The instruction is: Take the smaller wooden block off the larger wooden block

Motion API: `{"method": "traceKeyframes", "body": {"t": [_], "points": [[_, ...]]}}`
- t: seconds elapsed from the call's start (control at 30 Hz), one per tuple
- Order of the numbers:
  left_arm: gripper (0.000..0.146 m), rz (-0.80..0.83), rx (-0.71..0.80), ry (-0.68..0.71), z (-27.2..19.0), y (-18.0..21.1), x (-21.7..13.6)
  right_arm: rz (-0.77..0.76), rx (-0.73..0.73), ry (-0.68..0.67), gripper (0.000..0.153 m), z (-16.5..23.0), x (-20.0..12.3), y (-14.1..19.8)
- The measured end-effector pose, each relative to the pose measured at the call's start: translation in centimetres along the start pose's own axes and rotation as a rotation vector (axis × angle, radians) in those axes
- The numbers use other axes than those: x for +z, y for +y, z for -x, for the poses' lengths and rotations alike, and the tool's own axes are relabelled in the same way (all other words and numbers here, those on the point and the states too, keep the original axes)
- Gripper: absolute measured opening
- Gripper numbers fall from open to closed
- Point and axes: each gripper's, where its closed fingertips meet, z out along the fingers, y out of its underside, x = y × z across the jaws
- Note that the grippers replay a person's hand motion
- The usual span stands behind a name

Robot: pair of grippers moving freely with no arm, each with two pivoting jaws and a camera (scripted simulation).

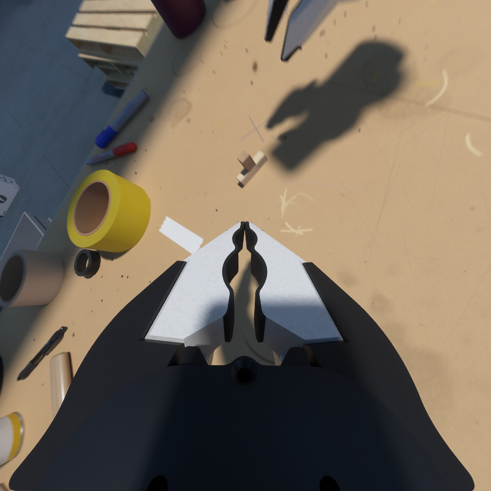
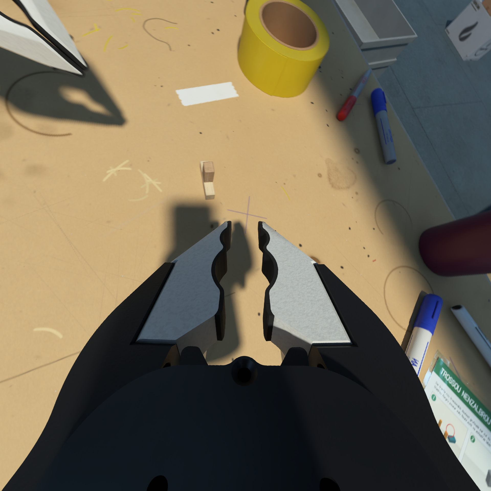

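A small wooden cube (image 1: 244,158) sits on top of a longer pale wooden block (image 1: 251,171) lying flat on the tan tabletop. In the right wrist view the cube (image 2: 208,170) rests on the far half of the long block (image 2: 208,189). My left gripper (image 1: 244,223) is shut and empty, hovering short of the blocks. My right gripper (image 2: 244,223) is open and empty, short of the blocks and slightly right of them. The right gripper's fingers (image 1: 288,29) show at the top of the left wrist view; the left gripper's fingers (image 2: 39,39) show at the top left of the right wrist view.
A yellow tape roll (image 1: 109,211) (image 2: 283,47), a white tape strip (image 1: 180,236) (image 2: 206,93), red (image 1: 114,152) and blue (image 1: 122,119) markers, a black ring (image 1: 87,263), a grey tape roll (image 1: 29,277), a dark maroon cylinder (image 2: 457,244) and a wooden pallet (image 1: 111,37) lie along the table edge.
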Motion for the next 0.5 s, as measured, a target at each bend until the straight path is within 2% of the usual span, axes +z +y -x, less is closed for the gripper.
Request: {"method": "traceKeyframes", "body": {"t": [0.13, 0.33, 0.5], "points": [[0.000, -0.155, -0.135, -0.027, 1.8, -1.7, -1.9, -0.003, 0.033, 0.012, 0.022, -0.7, 0.1, 0.2], [0.000, -0.535, -0.425, -0.032, 5.8, -4.0, -7.3, -0.006, 0.051, 0.029, 0.023, -1.0, 0.4, 0.2], [0.000, -0.562, -0.504, -0.021, 6.9, -3.1, -7.7, -0.001, 0.047, 0.027, 0.023, -0.9, 0.7, 0.2]]}}
